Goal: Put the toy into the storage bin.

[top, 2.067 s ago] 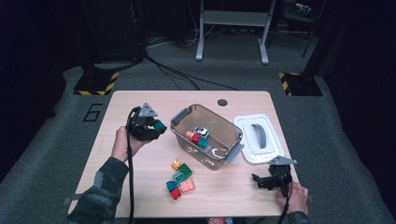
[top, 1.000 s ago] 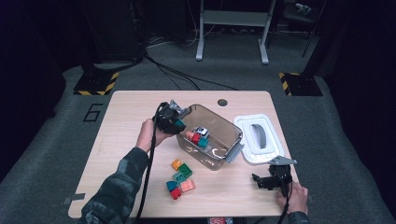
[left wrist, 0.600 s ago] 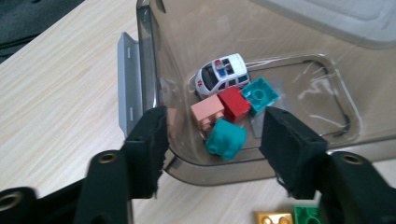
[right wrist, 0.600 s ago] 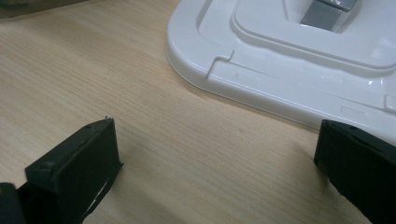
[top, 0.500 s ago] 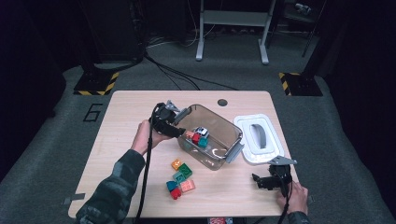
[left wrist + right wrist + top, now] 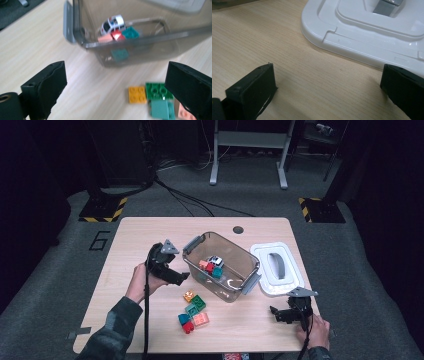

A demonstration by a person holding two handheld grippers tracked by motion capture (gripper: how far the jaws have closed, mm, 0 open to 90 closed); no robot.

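My left gripper (image 6: 181, 277) (image 6: 117, 77) hovers over the table just left of the clear plastic bin (image 6: 237, 249) (image 6: 150, 50). Its jaws have just been opening and stand wide apart with nothing between them. Inside the bin lie a white toy car (image 6: 216, 260) (image 6: 113, 23) and red, pink and teal bricks. In front of the bin, loose bricks sit on the wood: an orange one (image 6: 189, 296) (image 6: 137, 94), a green one (image 6: 198, 303) (image 6: 158, 91) and several more. My right gripper (image 6: 279, 314) (image 6: 329, 80) rests open at the near right corner, its jaws over bare wood.
The bin's white lid (image 6: 277, 268) (image 6: 387, 22) lies flat to the right of the bin, just beyond my right gripper. A small round hole (image 6: 238, 229) marks the table's far edge. Dark floor, cables and stands surround the table.
My left gripper has drawn back from the bin's left rim toward the near left, and its jaws have spread apart. The right gripper has kept still.
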